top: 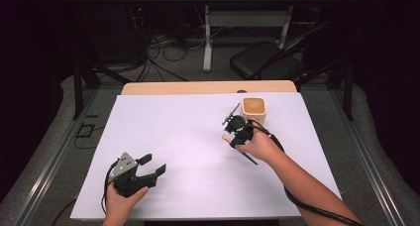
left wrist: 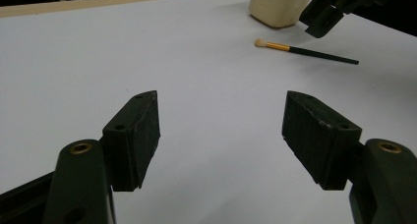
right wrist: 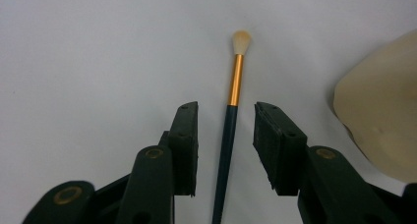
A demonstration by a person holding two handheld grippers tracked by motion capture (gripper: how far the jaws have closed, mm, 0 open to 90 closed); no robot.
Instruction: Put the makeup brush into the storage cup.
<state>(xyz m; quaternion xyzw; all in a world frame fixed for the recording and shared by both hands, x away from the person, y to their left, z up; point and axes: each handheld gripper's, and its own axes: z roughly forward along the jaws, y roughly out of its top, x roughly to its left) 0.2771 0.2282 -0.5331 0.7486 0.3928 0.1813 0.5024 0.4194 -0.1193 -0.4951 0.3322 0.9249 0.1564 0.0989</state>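
A thin paintbrush (right wrist: 235,81) with a dark handle, gold ferrule and pale tip lies flat on the white sheet (top: 188,137). My right gripper (right wrist: 226,108) is open over it, one jaw on each side of the handle and neither touching. From the high view the right gripper (top: 234,136) sits just in front of a cream square cup (top: 254,109), and the brush (top: 247,158) pokes out under the hand. My left gripper (top: 154,164) rests open near the front left with nothing between its jaws. The left gripper view shows its open gripper (left wrist: 221,101), the brush (left wrist: 305,51) and the cup (left wrist: 280,8) farther off.
The white sheet covers most of a wooden table (top: 208,87). The cup (right wrist: 383,116) stands close to the right of my right jaw. A black chair (top: 265,60) and cables lie on the floor beyond the table. Bare sheet stretches between the two grippers.
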